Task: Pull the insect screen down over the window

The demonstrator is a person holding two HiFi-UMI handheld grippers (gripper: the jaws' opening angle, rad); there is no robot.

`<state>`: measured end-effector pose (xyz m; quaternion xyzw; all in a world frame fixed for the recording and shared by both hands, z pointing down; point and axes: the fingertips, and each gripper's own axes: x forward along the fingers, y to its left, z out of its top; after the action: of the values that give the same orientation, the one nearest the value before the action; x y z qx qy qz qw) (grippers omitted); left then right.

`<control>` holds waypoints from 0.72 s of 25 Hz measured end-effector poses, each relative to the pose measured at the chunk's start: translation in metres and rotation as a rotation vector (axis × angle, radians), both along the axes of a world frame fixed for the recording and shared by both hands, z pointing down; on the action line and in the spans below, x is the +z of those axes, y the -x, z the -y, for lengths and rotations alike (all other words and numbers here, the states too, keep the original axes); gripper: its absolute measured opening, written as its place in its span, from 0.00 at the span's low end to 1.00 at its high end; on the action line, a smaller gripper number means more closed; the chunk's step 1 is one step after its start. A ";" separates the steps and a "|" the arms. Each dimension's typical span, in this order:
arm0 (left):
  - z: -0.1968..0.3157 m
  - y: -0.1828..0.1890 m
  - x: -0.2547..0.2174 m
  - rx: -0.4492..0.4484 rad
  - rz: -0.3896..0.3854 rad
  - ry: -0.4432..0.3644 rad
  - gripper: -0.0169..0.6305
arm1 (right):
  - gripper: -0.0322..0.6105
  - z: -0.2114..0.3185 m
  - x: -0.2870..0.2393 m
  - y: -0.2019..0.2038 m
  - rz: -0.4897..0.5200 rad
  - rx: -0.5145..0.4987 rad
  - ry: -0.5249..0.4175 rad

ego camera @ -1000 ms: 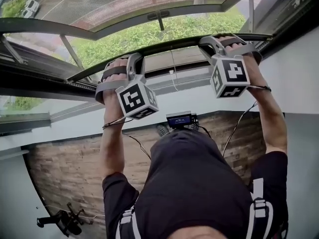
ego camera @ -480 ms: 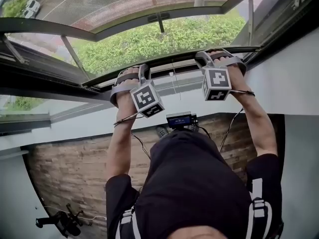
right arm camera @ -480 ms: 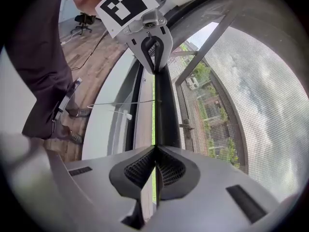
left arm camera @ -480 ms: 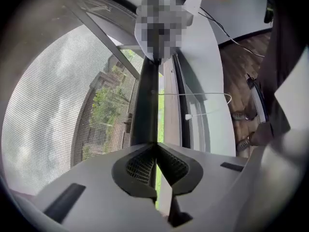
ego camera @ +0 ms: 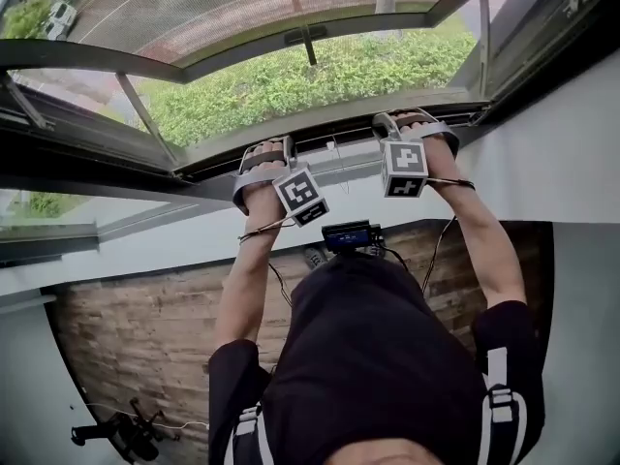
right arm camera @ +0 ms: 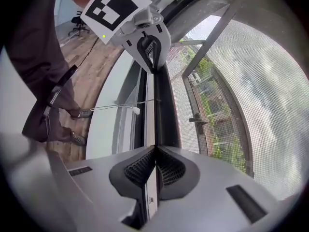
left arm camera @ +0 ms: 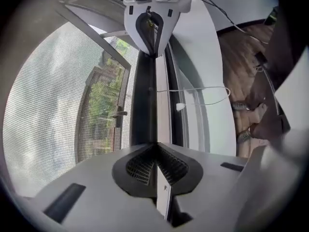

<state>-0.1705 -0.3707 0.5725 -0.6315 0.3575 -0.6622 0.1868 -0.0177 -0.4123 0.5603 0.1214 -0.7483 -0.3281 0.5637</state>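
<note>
The insect screen's grey mesh (ego camera: 242,8) covers the window, and its dark bottom rail (ego camera: 334,136) lies low, close to the sill. My left gripper (ego camera: 260,153) and my right gripper (ego camera: 412,122) are each shut on this rail, a forearm's length apart. In the left gripper view the jaws (left arm camera: 155,151) pinch the rail's thin lip (left arm camera: 145,105), with the right gripper (left arm camera: 153,33) farther along it. In the right gripper view the jaws (right arm camera: 154,153) clamp the same rail (right arm camera: 159,110), with the left gripper (right arm camera: 148,52) beyond. Mesh (right arm camera: 251,95) stretches beside the rail.
A white pull cord (left arm camera: 179,106) hangs off the rail between the grippers. A window handle (right arm camera: 197,120) shows behind the mesh. A white wall (ego camera: 572,153) runs below the sill, above a wooden floor (ego camera: 136,327). An office chair (ego camera: 121,429) stands at lower left.
Both grippers have come down together with the rail in their jaws. The rail now sits nearer the sill and more mesh spans the opening.
</note>
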 end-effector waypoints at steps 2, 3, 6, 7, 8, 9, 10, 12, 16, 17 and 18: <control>0.001 -0.002 0.000 -0.016 0.012 -0.037 0.06 | 0.08 -0.002 -0.003 0.002 0.004 0.000 0.004; 0.002 -0.003 0.000 -0.021 0.015 -0.051 0.06 | 0.08 -0.001 -0.003 0.002 0.004 0.000 0.001; 0.004 -0.009 0.001 -0.013 0.037 -0.067 0.06 | 0.08 0.000 -0.002 0.001 -0.001 0.002 -0.006; 0.005 -0.011 0.002 -0.009 0.051 -0.066 0.06 | 0.08 0.000 -0.002 0.001 0.000 0.003 -0.005; 0.007 -0.011 0.003 -0.008 0.069 -0.067 0.06 | 0.08 0.000 -0.002 0.001 0.000 0.003 -0.007; 0.008 -0.011 0.003 -0.005 0.091 -0.068 0.06 | 0.08 0.001 -0.002 0.001 0.001 0.003 -0.008; 0.009 -0.010 0.003 -0.002 0.109 -0.068 0.06 | 0.08 0.001 -0.002 0.002 0.003 0.003 -0.010; 0.008 -0.011 0.004 0.008 0.131 -0.048 0.06 | 0.08 0.000 -0.003 0.002 0.004 0.003 -0.014; 0.009 -0.010 0.004 0.021 0.208 -0.025 0.06 | 0.08 0.002 -0.003 0.002 0.007 0.001 -0.058; 0.009 -0.011 0.003 0.020 0.202 -0.032 0.06 | 0.08 0.001 -0.004 0.001 0.013 0.007 -0.080; 0.008 -0.013 0.003 0.019 0.195 -0.038 0.06 | 0.09 -0.001 -0.007 -0.001 0.030 0.019 -0.106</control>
<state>-0.1577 -0.3788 0.5752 -0.5636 0.3441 -0.7119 0.2391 -0.0172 -0.4113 0.5529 0.1632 -0.7369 -0.3600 0.5484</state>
